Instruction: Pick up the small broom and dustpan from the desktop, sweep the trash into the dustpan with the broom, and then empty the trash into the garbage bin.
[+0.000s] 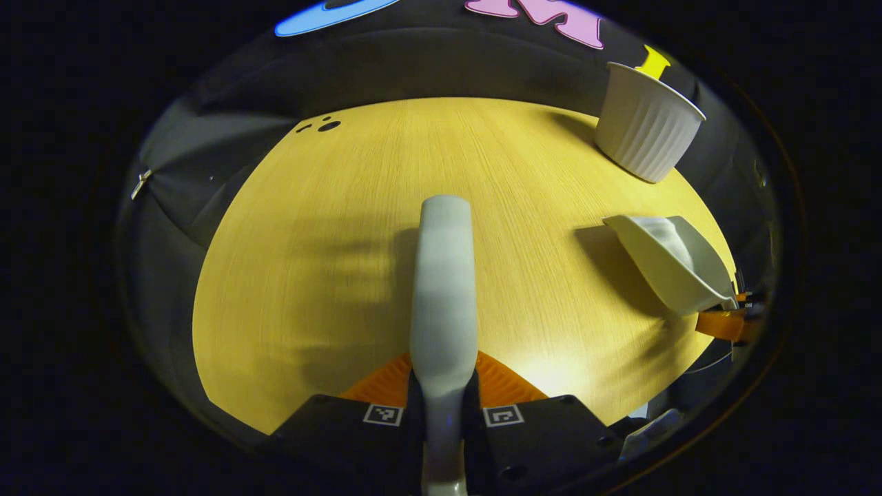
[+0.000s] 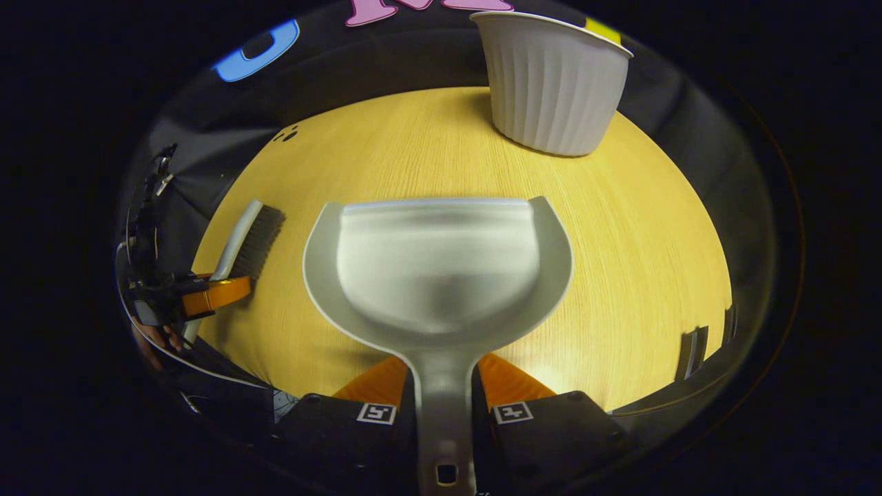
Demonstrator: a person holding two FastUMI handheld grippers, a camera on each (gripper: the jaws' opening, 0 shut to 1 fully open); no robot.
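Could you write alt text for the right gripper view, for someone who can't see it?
The right claw grips the handle of a pale dustpan, held over a yellow wooden desktop. A white ribbed bin stands behind it; at far left, the other claw holds a small broom.

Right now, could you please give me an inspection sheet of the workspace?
Surface: wooden desktop, bare, no trash seen on it.
Job's things: broom held by left gripper; dustpan held by right gripper, pan looks empty; white ribbed garbage bin upright at the far edge.
Clutter: nothing seen.
Grippers: both sets of jaws closed on the handles.
Cables: dark wiring beside the left gripper.
Surroundings: black cloth wall.
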